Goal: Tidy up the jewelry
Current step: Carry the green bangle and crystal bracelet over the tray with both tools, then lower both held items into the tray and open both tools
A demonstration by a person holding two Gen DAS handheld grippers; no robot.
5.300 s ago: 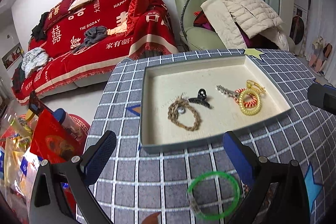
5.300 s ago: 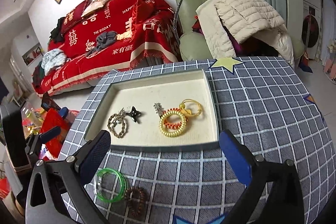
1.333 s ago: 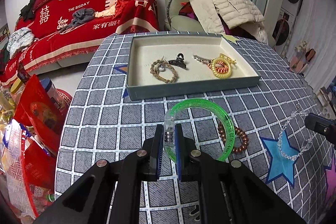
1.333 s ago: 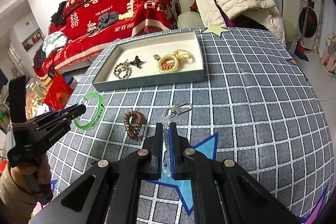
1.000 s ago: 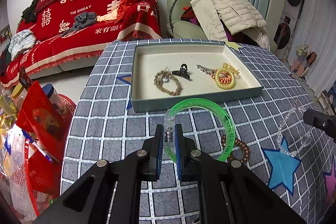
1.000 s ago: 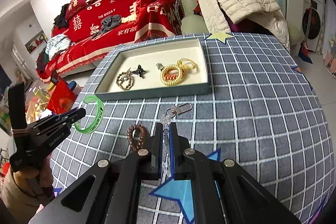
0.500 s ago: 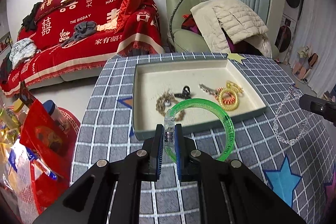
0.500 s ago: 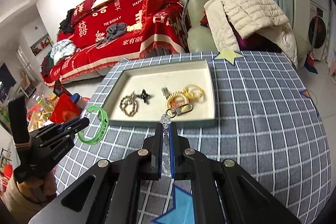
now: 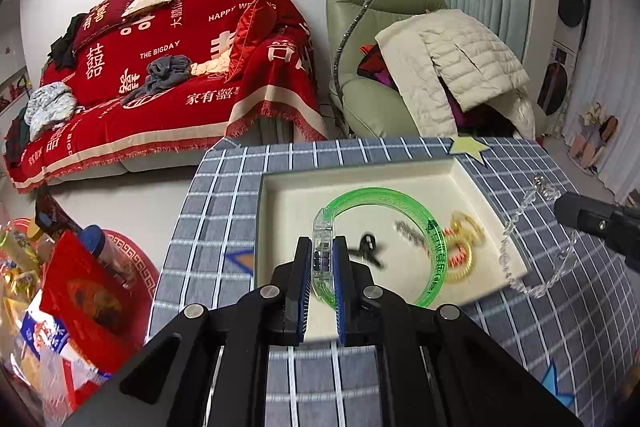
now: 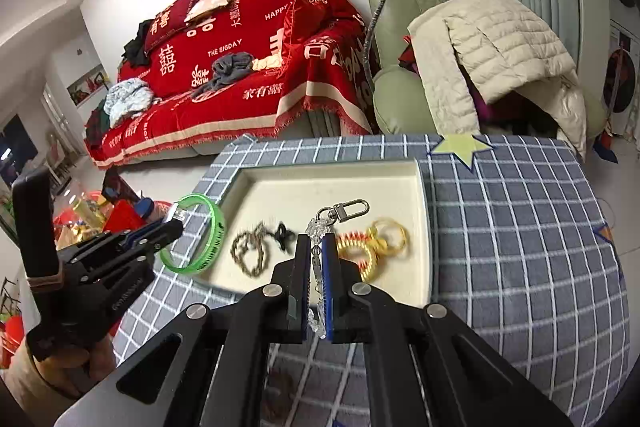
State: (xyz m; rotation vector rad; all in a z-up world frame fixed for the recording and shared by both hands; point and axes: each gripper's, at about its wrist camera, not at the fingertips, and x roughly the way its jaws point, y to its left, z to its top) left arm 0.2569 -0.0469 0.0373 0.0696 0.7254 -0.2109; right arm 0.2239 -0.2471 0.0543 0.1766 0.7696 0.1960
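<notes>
A cream-lined tray [image 9: 360,169] [image 10: 328,167] sits on the checked table. My left gripper [image 9: 322,247] [image 10: 176,225] is shut on a green translucent bangle [image 9: 384,191] [image 10: 216,239], which hangs over the tray's near left part. The right gripper [image 10: 316,243] [image 9: 560,205] is shut on a clear crystal bead chain [image 10: 318,227] [image 9: 508,255] with a silver clasp [image 10: 348,209], above the tray's near edge. In the tray lie a brown braided chain [image 10: 250,255], a black claw clip [image 10: 284,235] [image 9: 370,247] and a yellow coil tie [image 10: 384,239] [image 9: 460,251].
The grey checked tablecloth [image 10: 520,227] spreads to the right of the tray, and the table edge curves away at left. Red bags and bottles [image 9: 80,287] crowd the floor on the left. A red sofa [image 9: 180,67] and a green armchair [image 9: 380,27] stand behind.
Both grippers, open five seconds ago with the bangle on the table, are now shut. Over the last second they rose and moved forward over the tray. The brown bead bracelet has dropped out of sight.
</notes>
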